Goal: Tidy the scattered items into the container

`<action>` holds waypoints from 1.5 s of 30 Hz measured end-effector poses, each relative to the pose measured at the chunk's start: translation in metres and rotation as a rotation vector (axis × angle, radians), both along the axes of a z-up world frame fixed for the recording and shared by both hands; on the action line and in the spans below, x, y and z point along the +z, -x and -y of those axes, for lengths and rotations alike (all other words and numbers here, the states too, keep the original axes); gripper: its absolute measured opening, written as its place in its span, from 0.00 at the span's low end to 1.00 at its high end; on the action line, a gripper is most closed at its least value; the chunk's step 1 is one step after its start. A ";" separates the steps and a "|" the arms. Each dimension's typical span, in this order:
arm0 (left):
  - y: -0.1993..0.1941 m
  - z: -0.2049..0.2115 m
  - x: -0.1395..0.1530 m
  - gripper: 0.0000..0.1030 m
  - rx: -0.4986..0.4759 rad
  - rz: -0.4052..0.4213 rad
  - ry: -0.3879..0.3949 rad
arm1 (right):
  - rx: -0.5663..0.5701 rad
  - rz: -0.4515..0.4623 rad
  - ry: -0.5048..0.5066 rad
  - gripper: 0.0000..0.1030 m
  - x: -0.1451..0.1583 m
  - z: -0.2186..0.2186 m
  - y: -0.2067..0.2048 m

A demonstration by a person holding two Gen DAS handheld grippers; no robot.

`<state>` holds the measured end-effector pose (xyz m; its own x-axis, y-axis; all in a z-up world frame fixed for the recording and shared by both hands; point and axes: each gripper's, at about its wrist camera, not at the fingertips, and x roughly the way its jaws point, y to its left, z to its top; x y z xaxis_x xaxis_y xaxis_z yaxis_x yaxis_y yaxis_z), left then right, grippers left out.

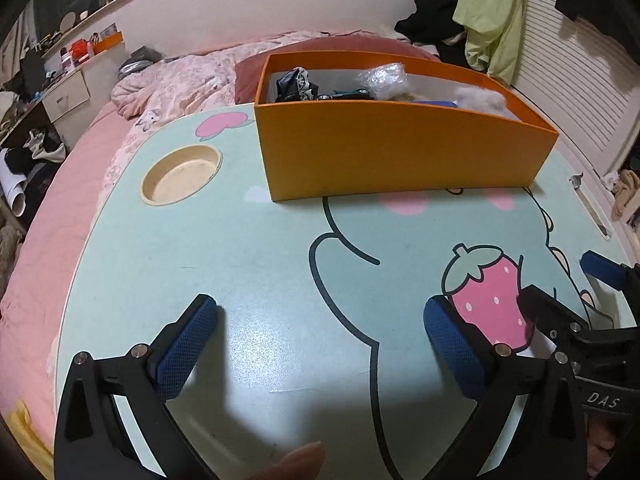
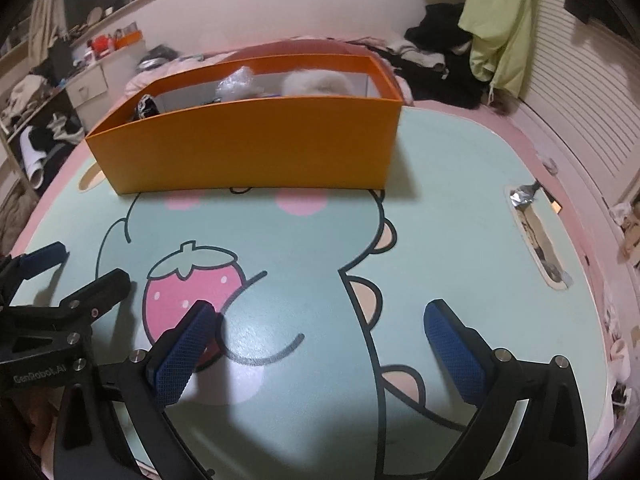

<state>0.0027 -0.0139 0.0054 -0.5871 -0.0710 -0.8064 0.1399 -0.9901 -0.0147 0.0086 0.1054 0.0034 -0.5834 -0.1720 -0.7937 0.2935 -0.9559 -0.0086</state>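
An orange box point(image 1: 400, 152) stands at the far side of the mint cartoon-printed lap table point(image 1: 240, 264). It holds several items: a black-and-white cloth point(image 1: 296, 84), a dark toy car point(image 1: 348, 95), crumpled clear plastic point(image 1: 384, 76) and a white fluffy thing point(image 1: 484, 100). The box also shows in the right wrist view point(image 2: 248, 144). My left gripper point(image 1: 320, 320) is open and empty, low over the table's near side. My right gripper point(image 2: 320, 320) is open and empty beside it, to its right. Each gripper shows in the other's view point(image 1: 560, 284) point(image 2: 92, 268).
A round cup recess point(image 1: 180, 180) lies left of the box. A slot with a scrap of foil point(image 2: 524, 200) lies along the table's right edge. The table stands on a pink bed point(image 1: 60, 200) with a quilt behind; clothes hang at the right.
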 end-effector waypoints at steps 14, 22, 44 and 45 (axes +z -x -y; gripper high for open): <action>0.002 0.000 0.002 1.00 -0.010 -0.005 -0.001 | 0.004 -0.011 0.005 1.00 0.000 -0.001 0.003; 0.002 -0.001 0.002 1.00 -0.009 -0.004 -0.001 | 0.004 -0.011 0.005 1.00 0.000 -0.001 0.003; 0.002 -0.001 0.002 1.00 -0.009 -0.004 -0.002 | 0.004 -0.011 0.005 1.00 0.000 -0.001 0.003; 0.002 -0.001 0.002 1.00 -0.009 -0.004 -0.002 | 0.004 -0.011 0.005 1.00 0.000 -0.001 0.003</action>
